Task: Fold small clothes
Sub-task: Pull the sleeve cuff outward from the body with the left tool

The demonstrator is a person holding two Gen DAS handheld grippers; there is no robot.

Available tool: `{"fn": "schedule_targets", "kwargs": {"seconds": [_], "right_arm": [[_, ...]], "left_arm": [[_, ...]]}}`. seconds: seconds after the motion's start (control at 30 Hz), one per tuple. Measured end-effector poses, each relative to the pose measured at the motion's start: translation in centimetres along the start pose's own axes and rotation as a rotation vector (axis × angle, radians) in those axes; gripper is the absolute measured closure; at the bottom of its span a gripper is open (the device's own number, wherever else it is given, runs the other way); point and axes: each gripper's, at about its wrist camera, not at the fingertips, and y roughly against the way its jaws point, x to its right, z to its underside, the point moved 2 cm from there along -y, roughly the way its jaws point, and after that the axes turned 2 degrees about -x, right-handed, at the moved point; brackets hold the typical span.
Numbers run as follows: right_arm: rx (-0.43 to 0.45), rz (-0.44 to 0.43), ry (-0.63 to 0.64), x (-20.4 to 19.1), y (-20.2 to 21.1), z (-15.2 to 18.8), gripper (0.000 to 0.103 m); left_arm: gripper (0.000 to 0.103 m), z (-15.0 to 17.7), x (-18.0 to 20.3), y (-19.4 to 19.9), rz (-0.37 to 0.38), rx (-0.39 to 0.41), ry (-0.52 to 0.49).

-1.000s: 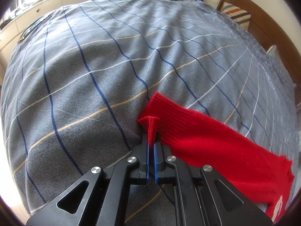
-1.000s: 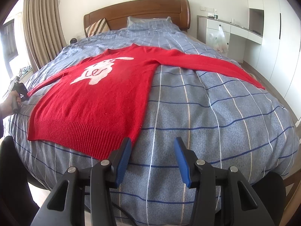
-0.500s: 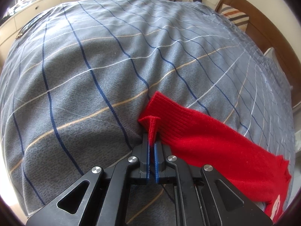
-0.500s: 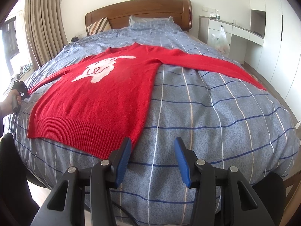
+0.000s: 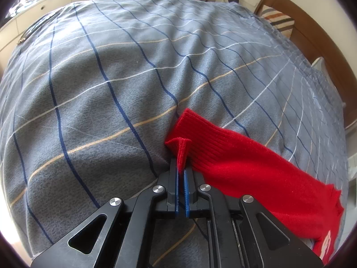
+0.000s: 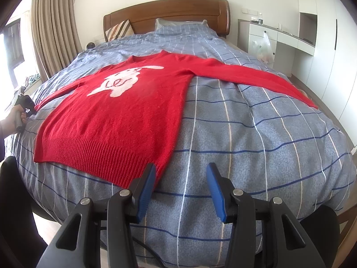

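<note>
The red sweater [image 6: 125, 111] lies flat across the bed [image 6: 245, 134], ready for folding. The left gripper [image 5: 181, 172] pinches its sleeve cuff [image 5: 185, 134]; the right gripper [image 6: 180, 187] hovers half-open by the hem, empty.

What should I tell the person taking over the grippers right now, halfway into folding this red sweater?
Left gripper: shut on a pinch of the cuff of the sweater's left sleeve.
Right gripper: open, empty, hovering just off the ribbed hem's near corner.
Sweater: flat and face up on the checked duvet, rabbit motif showing, both sleeves spread out sideways.
Done: garment laid out, one cuff gripped.
Left: no fold made yet. Probably bring the gripped sleeve across the body, then the other sleeve, then fold the body.
</note>
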Motion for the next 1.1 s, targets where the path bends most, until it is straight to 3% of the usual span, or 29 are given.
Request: {"fn": "schedule_targets", "kwargs": {"seconds": [1.1], "right_arm": [[0.002, -0.001, 0.000, -0.01, -0.01, -0.01, 0.054]], "left_arm": [[0.097, 0.14, 0.19, 0.02, 0.010, -0.004, 0.002]]}}
